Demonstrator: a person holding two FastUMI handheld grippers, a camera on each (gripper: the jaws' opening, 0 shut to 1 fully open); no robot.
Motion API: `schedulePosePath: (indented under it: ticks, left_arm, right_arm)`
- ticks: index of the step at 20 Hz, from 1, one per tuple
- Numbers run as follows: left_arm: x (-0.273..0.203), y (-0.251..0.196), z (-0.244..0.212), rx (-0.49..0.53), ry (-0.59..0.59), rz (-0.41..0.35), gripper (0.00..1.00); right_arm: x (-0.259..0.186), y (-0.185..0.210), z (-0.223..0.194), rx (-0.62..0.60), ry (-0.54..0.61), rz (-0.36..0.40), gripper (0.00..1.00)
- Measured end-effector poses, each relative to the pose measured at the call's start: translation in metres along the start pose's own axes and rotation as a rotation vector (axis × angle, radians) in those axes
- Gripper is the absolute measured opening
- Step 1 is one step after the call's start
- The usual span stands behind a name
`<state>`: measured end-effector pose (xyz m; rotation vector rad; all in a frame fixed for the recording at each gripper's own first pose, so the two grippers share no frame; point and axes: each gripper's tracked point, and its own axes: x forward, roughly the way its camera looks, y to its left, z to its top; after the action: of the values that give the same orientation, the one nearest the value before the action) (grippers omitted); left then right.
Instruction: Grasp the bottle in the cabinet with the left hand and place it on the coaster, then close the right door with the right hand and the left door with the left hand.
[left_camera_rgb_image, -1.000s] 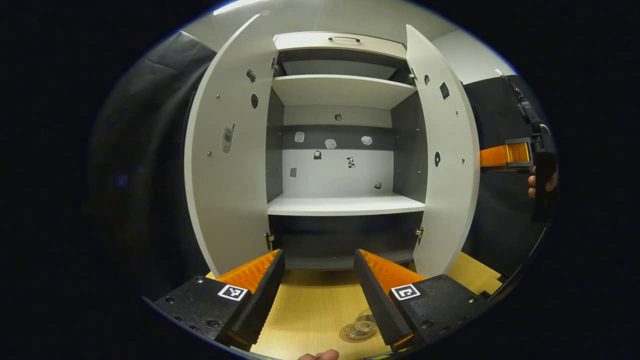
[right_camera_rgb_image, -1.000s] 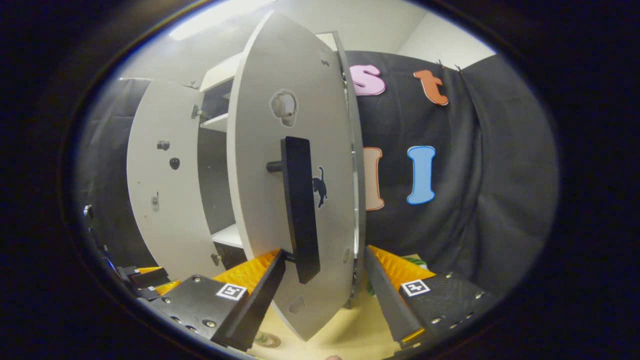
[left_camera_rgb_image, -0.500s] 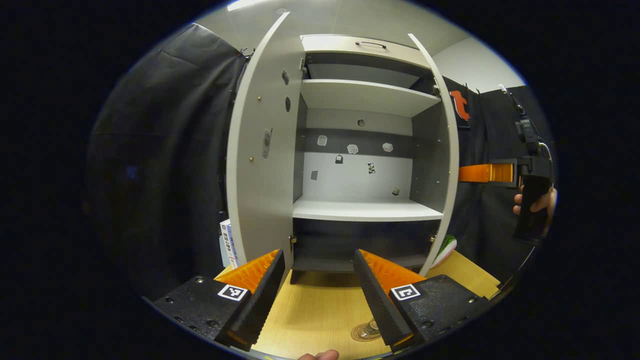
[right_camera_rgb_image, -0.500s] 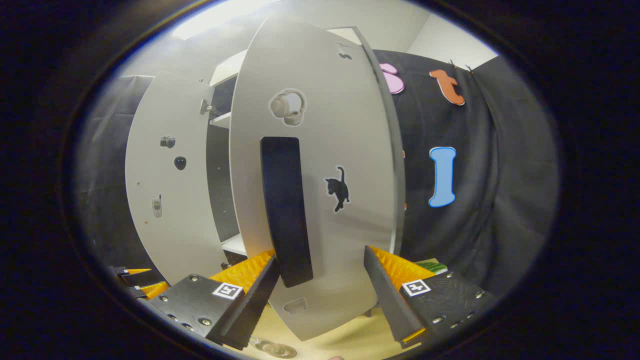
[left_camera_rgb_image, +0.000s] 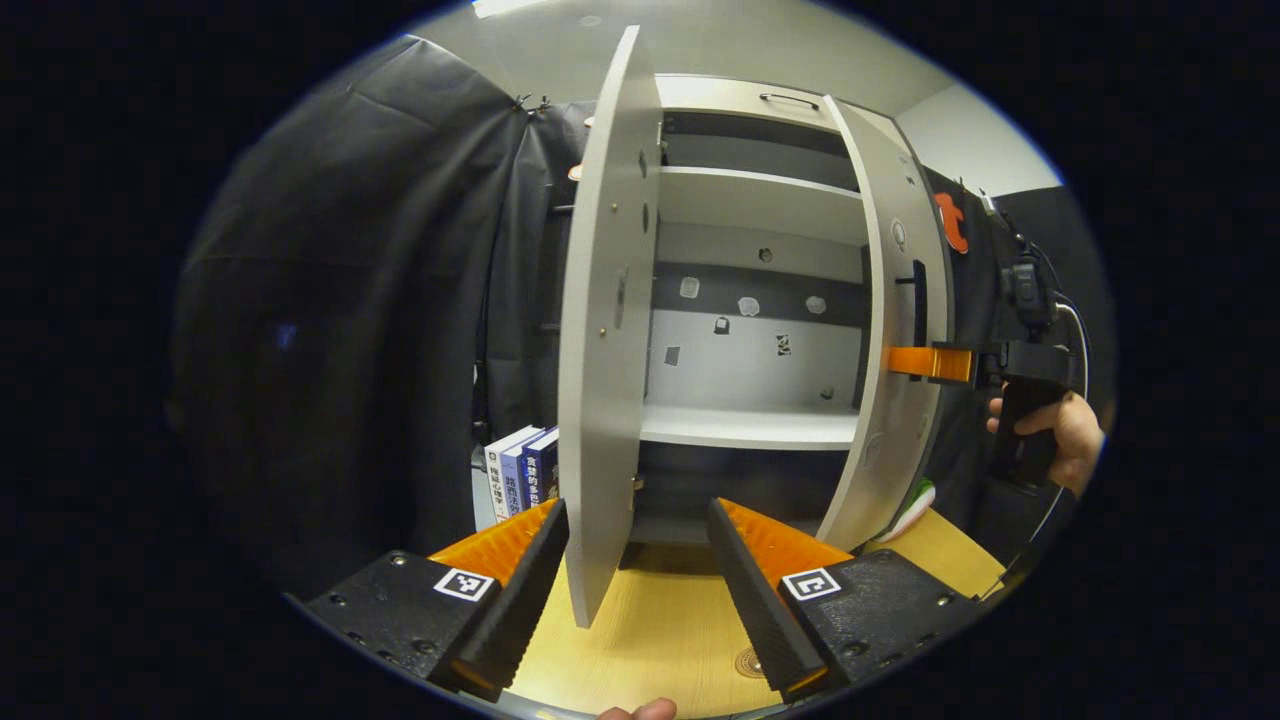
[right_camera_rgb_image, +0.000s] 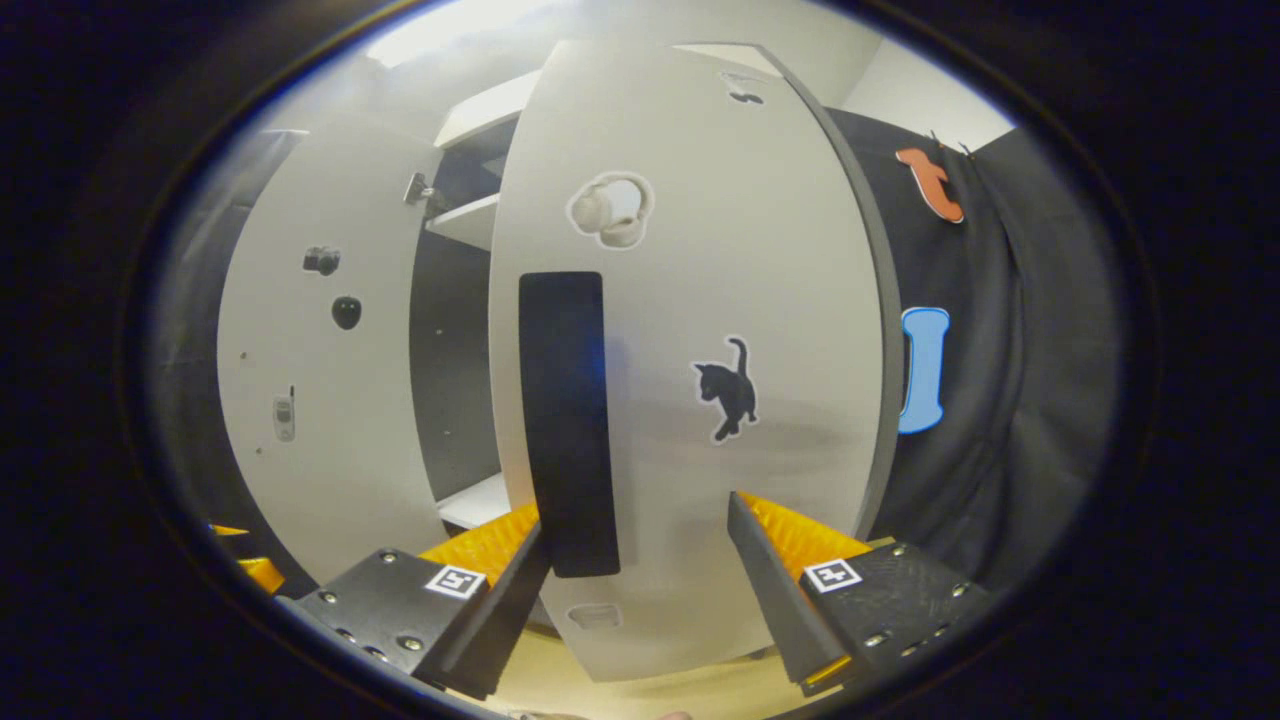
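The grey cabinet (left_camera_rgb_image: 750, 425) stands on the wooden table, its shelves bare. My left gripper (left_camera_rgb_image: 640, 590) is open, and the left door (left_camera_rgb_image: 600, 330) stands edge-on with its lower corner between the fingers. A sliver of the round coaster (left_camera_rgb_image: 748, 662) peeks out beside one finger; the bottle is hidden there. The right door (left_camera_rgb_image: 900, 330) is partly swung in, with my right gripper (left_camera_rgb_image: 925, 362) against its outer face. In the right gripper view that gripper (right_camera_rgb_image: 640, 600) is open, close to the right door (right_camera_rgb_image: 700, 300), the black handle (right_camera_rgb_image: 562, 420) just inside one finger. The left door (right_camera_rgb_image: 320, 380) hangs open beyond.
Several books (left_camera_rgb_image: 515, 470) stand upright to the left of the cabinet, behind the left door. A green and white object (left_camera_rgb_image: 912, 498) lies on the table (left_camera_rgb_image: 650, 640) at the cabinet's right foot. A hand (left_camera_rgb_image: 1065, 430) holds the right gripper. Black cloth surrounds the booth.
The right door has swung inward with the right gripper following its face. The left gripper has shifted left, so the left door now shows edge-on and the bottle has slipped behind a finger.
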<state>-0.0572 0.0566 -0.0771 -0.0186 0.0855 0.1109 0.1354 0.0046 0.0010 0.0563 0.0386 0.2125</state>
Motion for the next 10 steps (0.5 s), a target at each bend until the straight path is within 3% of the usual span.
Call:
schedulePosePath:
  ticks: [8, 9, 10]
  left_arm:
    - [0.001, 0.049, 0.037, -0.066, -0.023, 0.013, 0.93]
    - [0.002, 0.057, 0.042, -0.074, -0.026, 0.016, 0.87]
    - [0.003, 0.064, 0.046, -0.077, -0.029, 0.024, 0.93]
  right_arm:
    - [0.042, 0.013, 0.006, -0.069, -0.029, -0.058, 1.0]
    - [0.046, 0.012, 0.005, -0.063, -0.028, -0.069, 1.0]
    - [0.05, 0.013, 0.006, -0.057, -0.032, -0.079, 1.0]
